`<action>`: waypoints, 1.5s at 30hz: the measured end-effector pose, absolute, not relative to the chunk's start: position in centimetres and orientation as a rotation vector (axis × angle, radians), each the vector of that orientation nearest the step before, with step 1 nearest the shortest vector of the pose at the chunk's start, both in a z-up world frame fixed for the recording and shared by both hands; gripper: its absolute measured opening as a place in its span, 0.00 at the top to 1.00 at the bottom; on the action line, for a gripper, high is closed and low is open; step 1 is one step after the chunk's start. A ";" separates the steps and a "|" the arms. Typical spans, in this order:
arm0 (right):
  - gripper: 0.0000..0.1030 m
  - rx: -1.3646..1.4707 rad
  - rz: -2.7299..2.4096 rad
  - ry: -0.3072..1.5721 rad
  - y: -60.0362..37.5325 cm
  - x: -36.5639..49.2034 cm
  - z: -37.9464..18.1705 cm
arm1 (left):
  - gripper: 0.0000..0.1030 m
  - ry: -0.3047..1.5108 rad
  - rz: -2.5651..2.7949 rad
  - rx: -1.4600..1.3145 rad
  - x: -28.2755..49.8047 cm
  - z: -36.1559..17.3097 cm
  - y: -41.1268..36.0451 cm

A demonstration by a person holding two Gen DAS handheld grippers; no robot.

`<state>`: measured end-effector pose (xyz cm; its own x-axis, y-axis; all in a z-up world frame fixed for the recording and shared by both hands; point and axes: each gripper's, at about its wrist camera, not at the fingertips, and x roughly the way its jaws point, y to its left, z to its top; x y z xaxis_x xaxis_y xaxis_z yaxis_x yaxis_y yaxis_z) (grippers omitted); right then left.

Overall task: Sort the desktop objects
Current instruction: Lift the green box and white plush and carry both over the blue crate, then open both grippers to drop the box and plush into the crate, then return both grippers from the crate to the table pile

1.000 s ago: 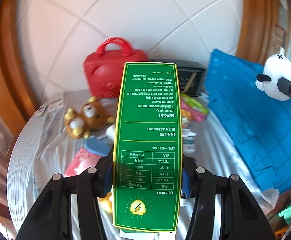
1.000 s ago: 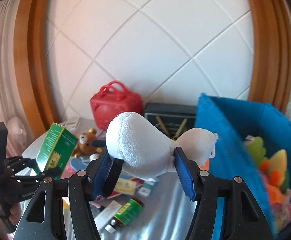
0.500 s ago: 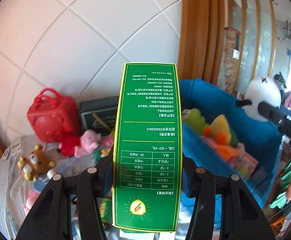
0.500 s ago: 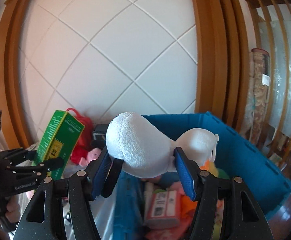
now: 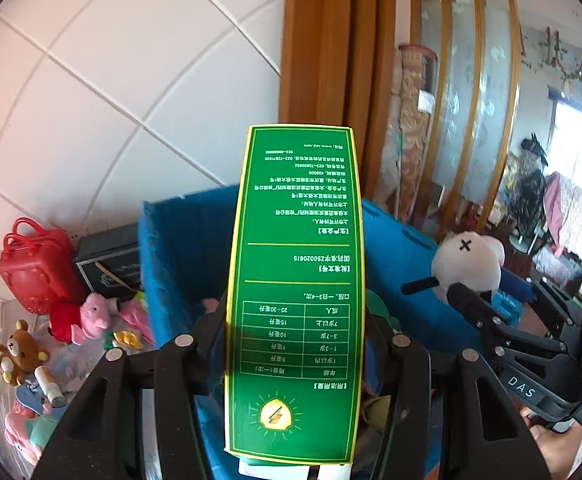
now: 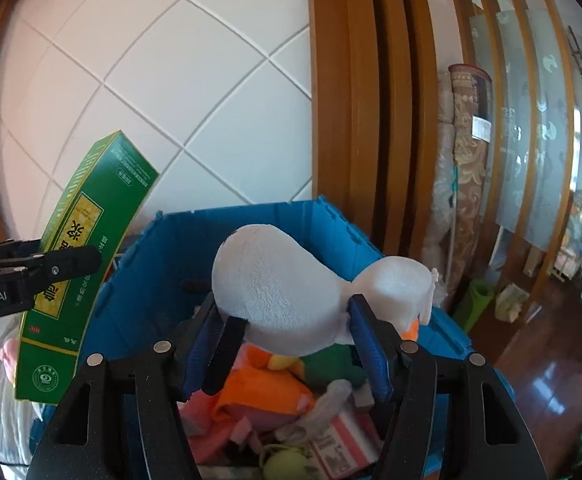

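My left gripper (image 5: 295,320) is shut on a tall green medicine box (image 5: 295,280), held upright over the near left wall of the blue bin (image 5: 179,248). The box also shows in the right wrist view (image 6: 87,256), left of the bin (image 6: 291,220). My right gripper (image 6: 287,316) is shut on a white plush toy (image 6: 279,288), held above the bin's inside. The plush shows in the left wrist view (image 5: 467,264) at the right, over the bin's far side.
Inside the bin lie several plush toys and a pink box (image 6: 339,440). On the silver table left of the bin are a red toy case (image 5: 35,268), a dark box (image 5: 111,268), a pink pig plush (image 5: 87,316) and a bear plush (image 5: 19,356). A wooden door frame (image 6: 355,100) stands behind.
Both grippers have swung right, from above the table to the blue bin, each still holding its object. The plush now hangs over the bin's contents.
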<state>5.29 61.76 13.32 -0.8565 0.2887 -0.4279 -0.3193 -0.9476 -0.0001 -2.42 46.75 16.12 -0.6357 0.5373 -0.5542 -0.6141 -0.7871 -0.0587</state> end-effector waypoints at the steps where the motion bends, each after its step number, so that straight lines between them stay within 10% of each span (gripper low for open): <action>1: 0.39 -0.638 2.751 0.100 62.5 5.2 12.9 | 0.50 0.196 2.362 -0.773 -2.3 15.4 47.9; 30: 0.35 -0.862 2.655 -0.031 67.2 2.9 7.9 | 0.30 0.274 2.400 -0.966 -2.9 9.9 50.9; 36: 0.01 -0.864 2.624 -0.070 66.8 2.9 7.6 | 0.29 0.268 2.398 -0.968 -2.6 9.6 50.6; 45: 0.00 -0.870 2.614 -0.046 66.3 4.8 7.9 | 0.24 0.272 2.406 -0.934 -1.7 9.7 49.6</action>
